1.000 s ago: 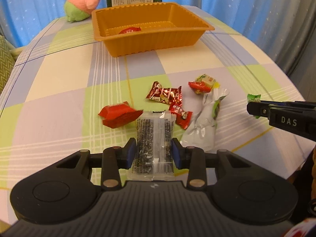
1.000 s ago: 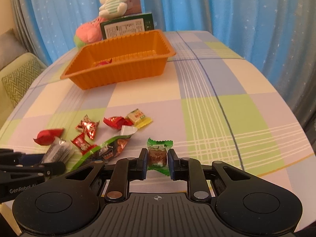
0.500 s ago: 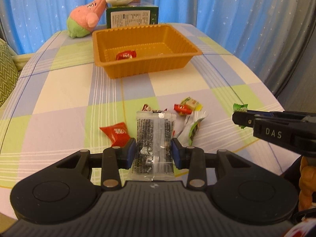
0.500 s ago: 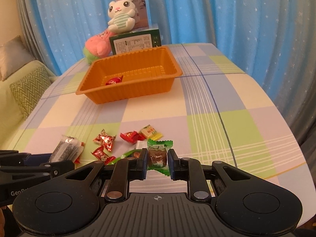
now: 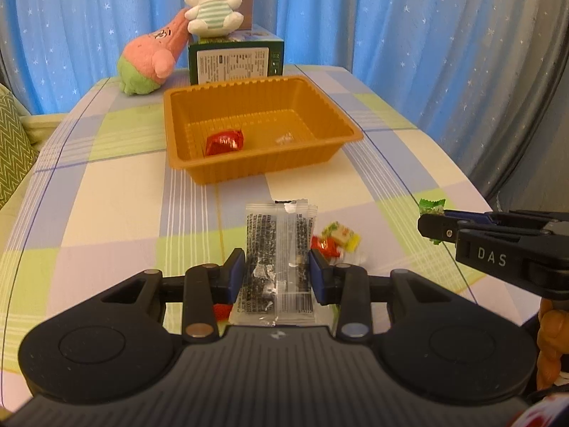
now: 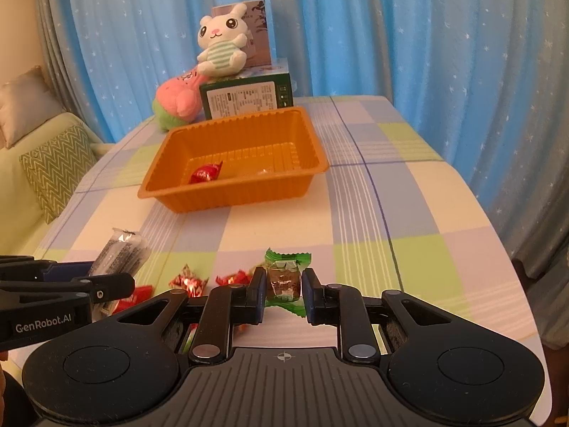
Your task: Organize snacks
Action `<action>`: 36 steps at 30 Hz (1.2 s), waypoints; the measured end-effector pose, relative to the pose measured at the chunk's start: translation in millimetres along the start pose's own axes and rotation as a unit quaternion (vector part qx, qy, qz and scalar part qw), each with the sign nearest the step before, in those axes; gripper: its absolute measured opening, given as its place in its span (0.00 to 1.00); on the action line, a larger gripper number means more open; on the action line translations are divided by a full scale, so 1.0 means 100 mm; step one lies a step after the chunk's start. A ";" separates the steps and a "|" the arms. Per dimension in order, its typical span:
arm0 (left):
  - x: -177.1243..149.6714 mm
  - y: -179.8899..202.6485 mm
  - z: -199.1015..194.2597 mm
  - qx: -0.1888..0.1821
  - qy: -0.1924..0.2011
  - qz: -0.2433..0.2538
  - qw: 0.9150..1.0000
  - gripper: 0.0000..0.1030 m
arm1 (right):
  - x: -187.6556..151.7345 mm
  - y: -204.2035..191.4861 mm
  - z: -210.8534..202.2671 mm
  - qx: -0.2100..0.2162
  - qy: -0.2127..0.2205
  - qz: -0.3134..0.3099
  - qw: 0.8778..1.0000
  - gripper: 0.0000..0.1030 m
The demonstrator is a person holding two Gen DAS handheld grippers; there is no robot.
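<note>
My left gripper [image 5: 277, 277] has its jaws clenched on a clear sesame packet [image 5: 279, 249]. My right gripper [image 6: 283, 293] grips a green-wrapped candy [image 6: 285, 277], both above the surface [image 6: 409, 213].

**Two wrist views, one table**

Each camera rides low behind its own fingers, looking forward along the checked table [image 5: 106, 192] toward the blue curtain [image 6: 391, 35]. The left wrist view faces the orange tray [image 5: 263, 167] head-on; the right wrist view sees the same tray from slightly rightward. Both share tray, plush rabbit [image 6: 222, 46] and green box [image 5: 236, 60] — and each catches the other tool at its edge.
</note>
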State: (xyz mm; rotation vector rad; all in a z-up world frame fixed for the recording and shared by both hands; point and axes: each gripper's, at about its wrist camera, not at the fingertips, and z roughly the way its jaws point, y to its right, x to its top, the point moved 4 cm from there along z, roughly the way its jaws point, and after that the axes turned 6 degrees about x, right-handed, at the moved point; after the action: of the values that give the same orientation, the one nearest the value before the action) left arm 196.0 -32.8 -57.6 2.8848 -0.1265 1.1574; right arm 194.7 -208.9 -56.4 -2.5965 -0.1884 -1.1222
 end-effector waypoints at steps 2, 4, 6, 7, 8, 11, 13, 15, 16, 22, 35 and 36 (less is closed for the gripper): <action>0.09 -0.01 0.03 0.000 0.003 0.000 1.000 0.33 | 0.08 0.00 0.03 0.002 0.001 -0.005 1.000 0.21; 0.18 -0.03 0.06 0.000 0.007 -0.001 1.000 0.33 | 0.17 -0.01 0.08 0.004 0.002 -0.011 1.000 0.21; 0.26 -0.05 0.10 0.000 0.009 -0.004 1.000 0.33 | 0.25 -0.01 0.13 0.005 0.004 -0.016 1.000 0.21; 0.30 -0.06 0.12 -0.001 0.010 -0.006 1.000 0.33 | 0.30 -0.01 0.15 0.005 0.005 -0.019 1.000 0.21; 0.35 -0.08 0.15 -0.001 0.010 -0.008 1.000 0.33 | 0.34 -0.02 0.18 0.005 0.006 -0.021 1.000 0.21; 0.48 -0.12 0.24 -0.002 0.013 -0.011 1.000 0.33 | 0.47 -0.02 0.28 0.008 0.008 -0.027 1.000 0.21; 0.57 -0.15 0.30 -0.002 0.013 -0.014 1.000 0.33 | 0.58 -0.02 0.37 0.012 0.010 -0.030 0.999 0.21; 0.67 -0.18 0.39 0.000 0.015 -0.016 1.000 0.33 | 0.69 -0.02 0.45 0.018 0.012 -0.034 0.999 0.21; 0.72 -0.20 0.43 0.001 0.016 -0.017 1.000 0.33 | 0.75 -0.03 0.50 0.021 0.014 -0.036 0.999 0.21; 0.99 -0.35 0.69 0.004 0.016 -0.028 0.999 0.33 | 1.08 -0.08 0.80 0.039 0.015 -0.044 0.998 0.21; 1.42 -0.58 1.29 0.009 0.004 -0.037 0.999 0.34 | 1.51 0.03 1.40 0.062 0.007 -0.023 0.998 0.21; 1.43 -0.57 1.31 0.009 0.004 -0.034 0.999 0.34 | 1.52 0.06 1.41 0.061 0.007 -0.019 0.998 0.21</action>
State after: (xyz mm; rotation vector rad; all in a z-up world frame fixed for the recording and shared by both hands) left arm 394.3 7.4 -53.6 2.8748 -0.0161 1.1659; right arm 397.6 -167.9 -38.5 -2.4868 -0.2947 -1.1059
